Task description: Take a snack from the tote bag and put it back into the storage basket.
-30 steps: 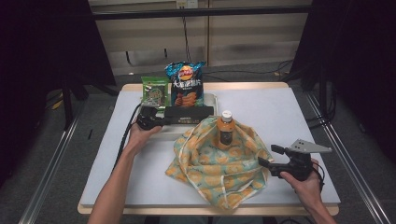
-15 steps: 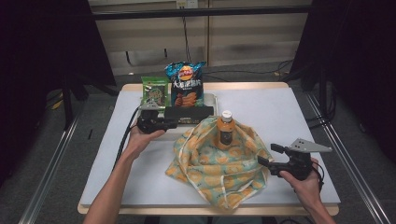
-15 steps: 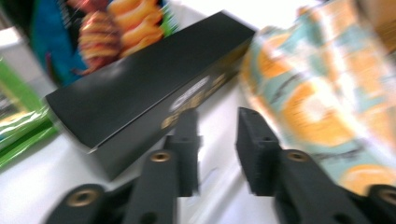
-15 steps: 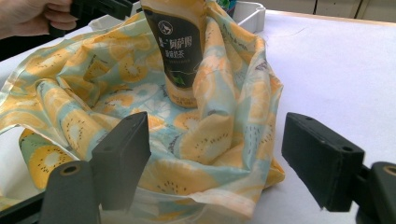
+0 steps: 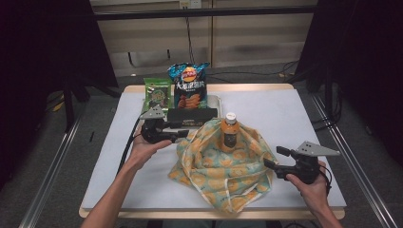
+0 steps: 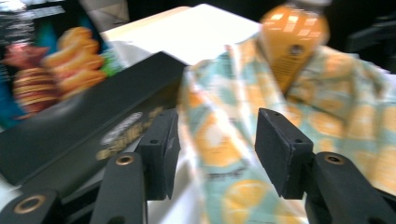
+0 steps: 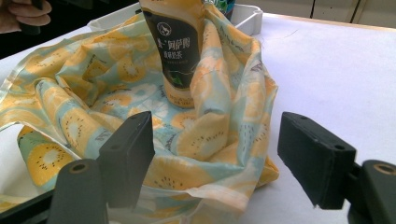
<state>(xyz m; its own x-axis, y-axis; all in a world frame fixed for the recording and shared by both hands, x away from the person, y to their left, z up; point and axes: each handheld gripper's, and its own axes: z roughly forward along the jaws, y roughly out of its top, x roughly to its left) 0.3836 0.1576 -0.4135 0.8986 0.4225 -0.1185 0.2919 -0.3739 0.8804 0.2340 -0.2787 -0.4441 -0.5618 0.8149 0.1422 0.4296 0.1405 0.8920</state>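
Left hand-held gripper (image 5: 183,134) hovering beside yellow-and-teal fruit-print cloth bag (image 5: 223,166), jaws just opening, nothing between. Right hand-held gripper (image 5: 270,164) resting at bag's edge, jaws apart, unclamped. Orange tea bottle (image 5: 230,133) standing upright inside bag on white bench (image 5: 294,114).

In my left gripper view, the chip bag (image 6: 42,70) at upper left is blurred and cropped; the bottle's (image 7: 177,46) top is cut off in my right gripper view.
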